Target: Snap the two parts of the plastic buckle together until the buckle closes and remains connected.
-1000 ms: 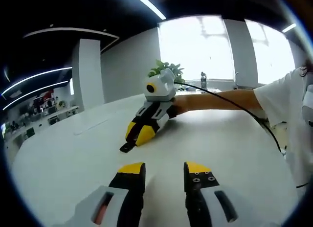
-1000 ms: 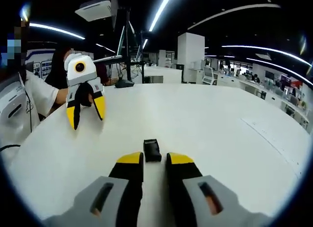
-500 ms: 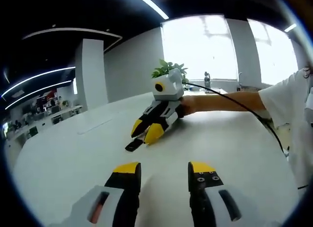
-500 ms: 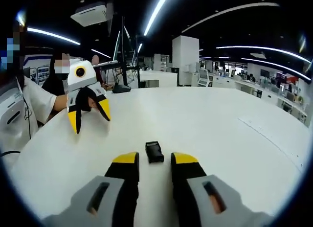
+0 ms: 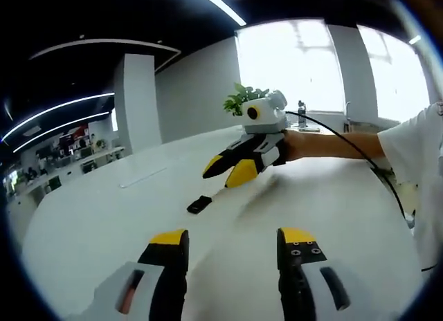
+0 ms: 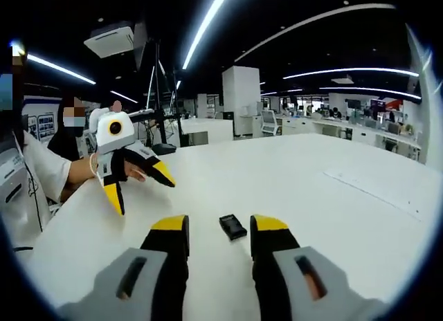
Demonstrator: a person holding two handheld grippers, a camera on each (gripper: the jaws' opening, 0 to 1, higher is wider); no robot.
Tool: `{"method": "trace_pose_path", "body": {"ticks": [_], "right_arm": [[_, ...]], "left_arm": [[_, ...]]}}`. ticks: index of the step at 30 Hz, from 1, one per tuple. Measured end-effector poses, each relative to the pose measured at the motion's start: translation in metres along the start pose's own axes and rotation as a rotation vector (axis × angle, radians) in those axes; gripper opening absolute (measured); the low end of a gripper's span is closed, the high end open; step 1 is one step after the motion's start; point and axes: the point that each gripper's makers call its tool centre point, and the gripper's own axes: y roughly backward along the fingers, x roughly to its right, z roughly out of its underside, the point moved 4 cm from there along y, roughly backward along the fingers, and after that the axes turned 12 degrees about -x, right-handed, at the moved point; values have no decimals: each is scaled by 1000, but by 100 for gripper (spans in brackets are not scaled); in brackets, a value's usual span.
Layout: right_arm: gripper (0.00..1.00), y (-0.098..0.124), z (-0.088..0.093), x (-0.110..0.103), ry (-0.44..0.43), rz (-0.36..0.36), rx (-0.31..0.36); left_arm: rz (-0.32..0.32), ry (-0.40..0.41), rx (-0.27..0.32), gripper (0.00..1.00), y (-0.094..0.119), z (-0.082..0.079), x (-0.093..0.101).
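Lifted off the small black plastic buckle piece (image 6: 232, 226) now: right tool (image 6: 218, 231) raised, jaws wider apart, empty, piece just ahead on white worktop (image 6: 291, 176). Left tool (image 5: 232, 239) wide open, empty. Looks already snapped shut.

Yellow-tipped black jaws on grey bodies (image 5: 235, 246) (image 6: 217, 235), four screws in one pad, black trailing cable (image 5: 360, 162), white short sleeve (image 5: 412, 138).
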Motion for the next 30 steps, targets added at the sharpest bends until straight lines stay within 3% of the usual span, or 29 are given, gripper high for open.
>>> {"method": "trace_pose_path", "body": {"ticks": [8, 13, 17, 22, 30], "right_arm": [[52, 15, 2, -13, -46, 87, 1], [53, 25, 10, -15, -98, 208, -28], [57, 33, 9, -26, -109, 216, -19], [59, 42, 10, -42, -98, 236, -48], [70, 53, 9, -58, -128, 265, -21]], "left_arm": [[-11, 75, 0, 56, 3, 1, -1], [-16, 97, 1, 58, 8, 2, 1], [-60, 84, -25, 67, 13, 3, 0], [-72, 102, -18, 68, 17, 3, 2], [-88, 108, -7, 69, 24, 0, 11]]}}
